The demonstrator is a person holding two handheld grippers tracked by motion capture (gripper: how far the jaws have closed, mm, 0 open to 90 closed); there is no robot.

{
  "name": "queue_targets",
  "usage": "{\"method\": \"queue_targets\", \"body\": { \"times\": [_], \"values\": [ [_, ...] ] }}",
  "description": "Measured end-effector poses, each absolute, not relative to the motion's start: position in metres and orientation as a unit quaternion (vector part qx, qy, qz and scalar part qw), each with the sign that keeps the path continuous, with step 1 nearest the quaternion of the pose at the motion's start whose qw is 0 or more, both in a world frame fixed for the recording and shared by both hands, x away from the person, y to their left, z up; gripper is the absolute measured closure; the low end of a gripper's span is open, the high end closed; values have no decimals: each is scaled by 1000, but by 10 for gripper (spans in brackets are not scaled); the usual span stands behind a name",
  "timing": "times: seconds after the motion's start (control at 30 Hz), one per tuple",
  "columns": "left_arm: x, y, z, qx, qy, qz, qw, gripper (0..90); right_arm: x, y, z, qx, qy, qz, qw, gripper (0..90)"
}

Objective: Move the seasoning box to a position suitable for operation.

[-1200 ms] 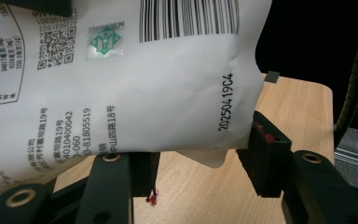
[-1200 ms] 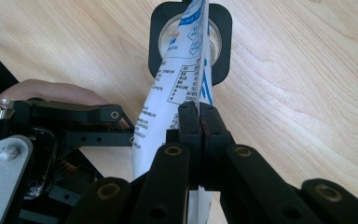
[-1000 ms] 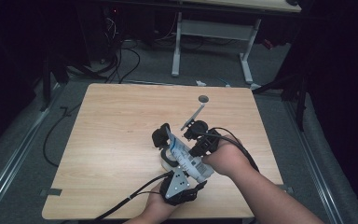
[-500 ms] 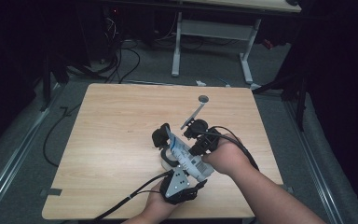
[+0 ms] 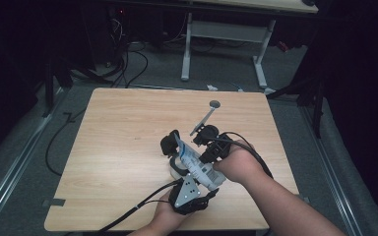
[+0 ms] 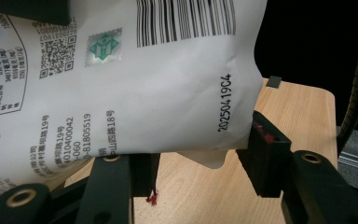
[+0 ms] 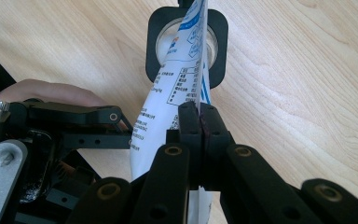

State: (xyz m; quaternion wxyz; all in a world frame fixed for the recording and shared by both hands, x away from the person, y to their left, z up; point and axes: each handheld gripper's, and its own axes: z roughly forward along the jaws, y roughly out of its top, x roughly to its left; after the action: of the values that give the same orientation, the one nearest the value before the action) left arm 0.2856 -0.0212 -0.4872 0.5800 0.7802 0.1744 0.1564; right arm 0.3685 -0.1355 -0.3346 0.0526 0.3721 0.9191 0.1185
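Right claw (image 7: 199,122) pinched tight, left claw (image 6: 200,163) partway apart, both hands side by side

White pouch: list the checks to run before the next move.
1. Right gripper shut on the white pouch edge: ok.
2. Left gripper pads pressing the pouch body: cannot tell.
3. Pouch's far end lined up with the black-rimmed holder: ok.
4. Pouch end inside the opening: cannot tell.
5. Pouch already torn open: cannot tell.
6. Long-handled tool lying apart from the pouch: ok.
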Motion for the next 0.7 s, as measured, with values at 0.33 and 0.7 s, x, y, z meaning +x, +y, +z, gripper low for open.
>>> {"method": "queue_targets", "body": {
  "times": [0.33,0.7],
  "values": [
    [286,-21,-487,780,175,157,580,523,370,-135,-335,369,920,120,52,899],
    [287,-22,-485,778,176,156,583,523,370,-136,-334,372,919,121,53,899]
  ]
}}
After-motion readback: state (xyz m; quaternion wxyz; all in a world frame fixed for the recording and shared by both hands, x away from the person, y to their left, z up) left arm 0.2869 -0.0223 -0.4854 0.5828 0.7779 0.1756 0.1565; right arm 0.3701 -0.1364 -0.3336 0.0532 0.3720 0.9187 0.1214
